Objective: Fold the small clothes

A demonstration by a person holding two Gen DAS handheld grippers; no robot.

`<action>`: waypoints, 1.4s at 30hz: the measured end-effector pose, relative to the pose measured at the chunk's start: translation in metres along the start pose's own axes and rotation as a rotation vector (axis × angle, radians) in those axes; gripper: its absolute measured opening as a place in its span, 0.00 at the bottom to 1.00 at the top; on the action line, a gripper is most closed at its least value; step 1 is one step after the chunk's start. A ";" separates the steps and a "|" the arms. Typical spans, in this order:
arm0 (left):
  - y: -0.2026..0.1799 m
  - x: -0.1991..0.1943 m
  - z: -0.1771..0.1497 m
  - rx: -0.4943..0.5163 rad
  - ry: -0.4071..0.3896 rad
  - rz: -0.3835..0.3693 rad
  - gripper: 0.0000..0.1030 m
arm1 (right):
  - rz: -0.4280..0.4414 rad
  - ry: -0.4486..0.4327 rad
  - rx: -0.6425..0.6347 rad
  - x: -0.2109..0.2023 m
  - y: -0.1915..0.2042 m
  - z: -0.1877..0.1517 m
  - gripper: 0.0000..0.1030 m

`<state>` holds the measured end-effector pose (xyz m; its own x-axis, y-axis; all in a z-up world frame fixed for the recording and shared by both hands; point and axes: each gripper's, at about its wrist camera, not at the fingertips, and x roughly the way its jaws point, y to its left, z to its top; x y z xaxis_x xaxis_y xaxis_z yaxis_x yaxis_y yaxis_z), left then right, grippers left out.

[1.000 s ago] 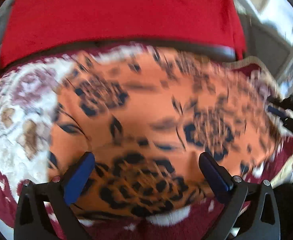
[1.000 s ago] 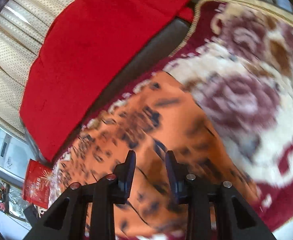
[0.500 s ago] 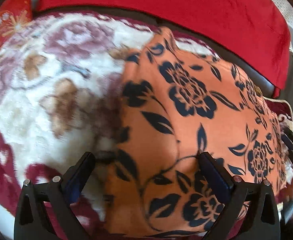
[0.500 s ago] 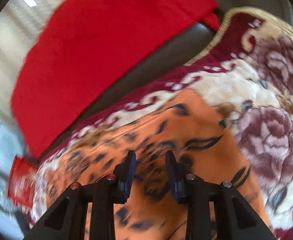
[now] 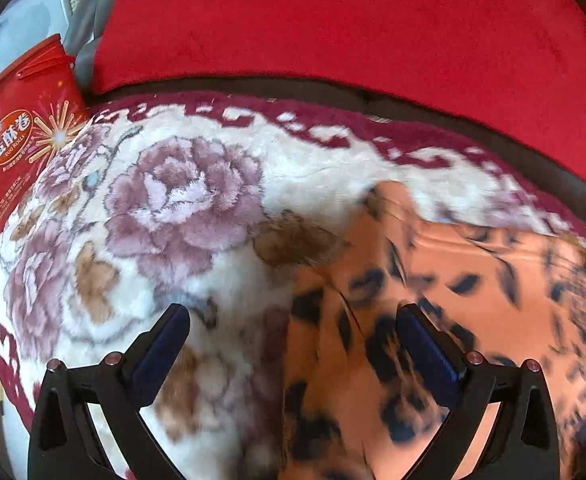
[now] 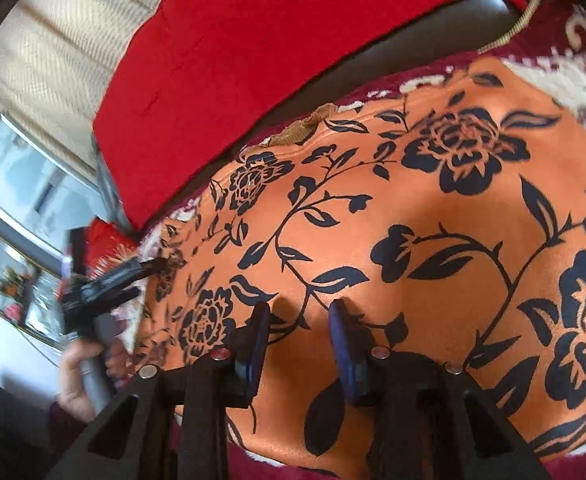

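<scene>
An orange cloth with a black flower print (image 6: 433,220) lies spread on a plush flowered blanket (image 5: 181,208). In the left wrist view the cloth (image 5: 473,300) fills the lower right. My left gripper (image 5: 293,320) is wide open above the cloth's left edge, holding nothing. It also shows in the right wrist view (image 6: 133,270) at the cloth's far left corner. My right gripper (image 6: 299,310) has its fingers partly apart just above the cloth's near middle, with no fabric between them.
A red cushion cover (image 5: 353,24) lies along the sofa back behind the blanket. A red snack bag (image 5: 17,136) sits at the blanket's far left. A window and light curtain (image 6: 53,64) are beyond the sofa.
My left gripper has swung left, from over the cloth's middle to its left edge. My right gripper has come lower over the cloth, its fingers at the same spacing.
</scene>
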<state>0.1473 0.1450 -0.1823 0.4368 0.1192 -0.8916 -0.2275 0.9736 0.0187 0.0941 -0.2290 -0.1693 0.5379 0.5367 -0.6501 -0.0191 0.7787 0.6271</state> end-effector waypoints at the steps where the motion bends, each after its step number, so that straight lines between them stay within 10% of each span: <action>1: 0.000 0.006 0.000 -0.006 0.011 0.017 1.00 | 0.019 0.000 0.021 0.000 -0.006 0.002 0.33; 7: 0.020 0.014 -0.002 -0.118 0.054 -0.019 1.00 | 0.065 0.009 0.023 -0.002 -0.013 0.003 0.33; 11: 0.013 -0.025 -0.021 -0.051 -0.052 0.025 1.00 | 0.090 -0.017 0.030 -0.022 -0.017 0.000 0.33; 17: -0.006 -0.087 -0.065 0.029 -0.214 -0.132 1.00 | 0.131 -0.126 0.062 -0.068 -0.029 -0.011 0.34; 23: -0.024 -0.054 -0.105 0.142 -0.045 -0.068 1.00 | 0.095 -0.093 0.168 -0.068 -0.055 -0.034 0.33; 28: -0.016 -0.057 -0.101 0.084 -0.098 -0.072 1.00 | 0.109 -0.153 0.154 -0.087 -0.048 -0.039 0.34; 38: -0.032 -0.089 -0.118 0.174 -0.233 -0.072 1.00 | -0.112 -0.173 0.098 -0.068 -0.044 -0.043 0.34; 42: -0.030 -0.091 -0.117 0.171 -0.240 -0.076 1.00 | -0.079 -0.189 0.100 -0.065 -0.037 -0.042 0.57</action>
<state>0.0131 0.0822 -0.1549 0.6449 0.0678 -0.7612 -0.0456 0.9977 0.0502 0.0244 -0.2786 -0.1680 0.6831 0.3977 -0.6125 0.1074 0.7748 0.6230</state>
